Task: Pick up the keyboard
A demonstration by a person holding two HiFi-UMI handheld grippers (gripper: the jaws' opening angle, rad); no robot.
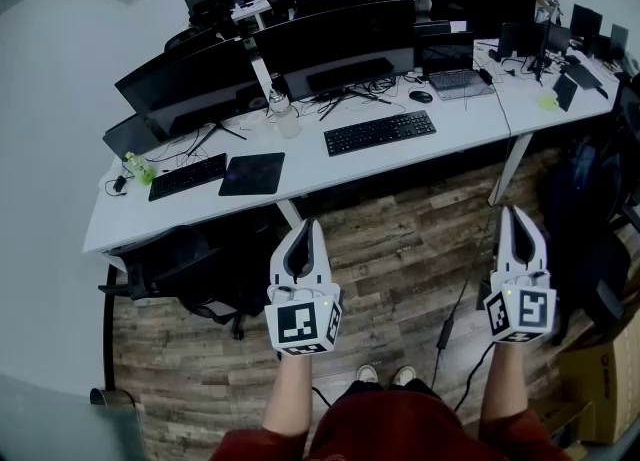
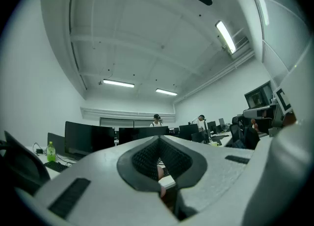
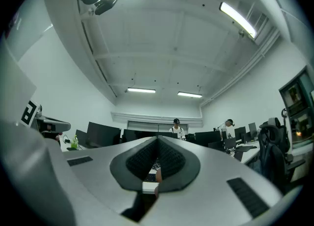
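A black keyboard (image 1: 380, 133) lies on the long white desk (image 1: 330, 164) in front of a wide monitor (image 1: 335, 47). A second black keyboard (image 1: 187, 176) sits further left, beside a dark mouse pad (image 1: 252, 173). My left gripper (image 1: 310, 223) is held over the wooden floor, short of the desk's front edge, jaws shut and empty. My right gripper (image 1: 514, 210) hangs level with it to the right, near the desk leg (image 1: 510, 169), also shut on nothing. In both gripper views the closed jaws (image 2: 158, 139) (image 3: 157, 139) point slightly upward toward the monitors and ceiling.
A black office chair (image 1: 180, 269) stands under the desk at left. A clear bottle (image 1: 285, 114) and a green bottle (image 1: 140, 168) stand on the desk. A backpack (image 1: 590, 209) and cardboard box (image 1: 600, 389) crowd the right side. A cable (image 1: 455, 309) trails over the floor. People work at far desks.
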